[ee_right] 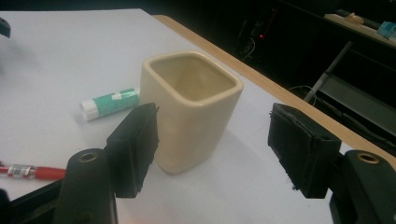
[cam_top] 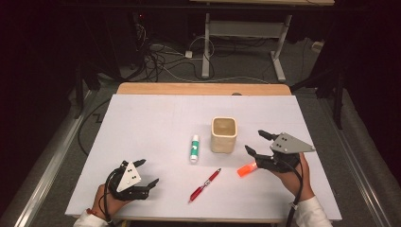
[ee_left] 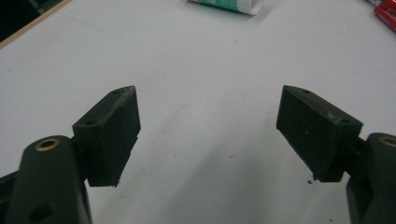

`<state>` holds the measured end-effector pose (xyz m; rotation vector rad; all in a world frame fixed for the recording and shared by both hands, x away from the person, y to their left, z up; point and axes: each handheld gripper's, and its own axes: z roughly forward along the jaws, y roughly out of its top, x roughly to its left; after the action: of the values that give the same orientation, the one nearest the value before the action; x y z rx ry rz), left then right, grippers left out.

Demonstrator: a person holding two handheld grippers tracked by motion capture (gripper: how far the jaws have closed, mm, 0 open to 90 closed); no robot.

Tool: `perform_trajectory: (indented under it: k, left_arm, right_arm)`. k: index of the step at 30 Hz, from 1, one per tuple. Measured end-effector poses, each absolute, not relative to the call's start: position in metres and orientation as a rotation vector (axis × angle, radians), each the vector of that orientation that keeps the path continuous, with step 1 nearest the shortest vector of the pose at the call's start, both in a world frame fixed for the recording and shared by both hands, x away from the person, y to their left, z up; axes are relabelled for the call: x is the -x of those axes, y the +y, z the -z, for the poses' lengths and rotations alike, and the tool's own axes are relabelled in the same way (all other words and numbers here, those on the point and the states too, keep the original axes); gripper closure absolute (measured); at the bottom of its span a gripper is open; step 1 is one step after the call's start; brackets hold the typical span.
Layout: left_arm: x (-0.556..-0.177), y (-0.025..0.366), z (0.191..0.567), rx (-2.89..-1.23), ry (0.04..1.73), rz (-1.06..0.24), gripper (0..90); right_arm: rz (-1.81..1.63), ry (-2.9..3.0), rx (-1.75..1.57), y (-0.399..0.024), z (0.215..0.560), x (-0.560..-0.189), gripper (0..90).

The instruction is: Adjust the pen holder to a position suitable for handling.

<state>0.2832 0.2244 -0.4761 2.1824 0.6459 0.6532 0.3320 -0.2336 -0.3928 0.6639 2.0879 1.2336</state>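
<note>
A cream square cup stands upright near the middle of the white table. Just right of it, my right gripper is open, its jaws pointing at the cup and apart from it. In the right gripper view the cup stands just beyond the wide jaws of the right gripper, with nothing between the pads. An orange marker lies on the table under that gripper's near side. My left gripper rests open at the front left; the left gripper has only bare table between its jaws.
A green-and-white glue stick lies left of the cup, and a red pen lies slantwise nearer the front edge. The table's wooden far edge borders a dark floor with cables and a desk frame.
</note>
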Motion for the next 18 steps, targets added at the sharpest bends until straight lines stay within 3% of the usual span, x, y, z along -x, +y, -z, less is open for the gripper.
perform_trajectory:
  k: [18]
  left_arm:
    - [-0.285, 0.224, 0.474, -2.172, 0.618, -0.657, 20.7]
  right_arm:
    - [-1.234, 2.033, -0.703, -0.276, 0.435, -0.284, 27.5]
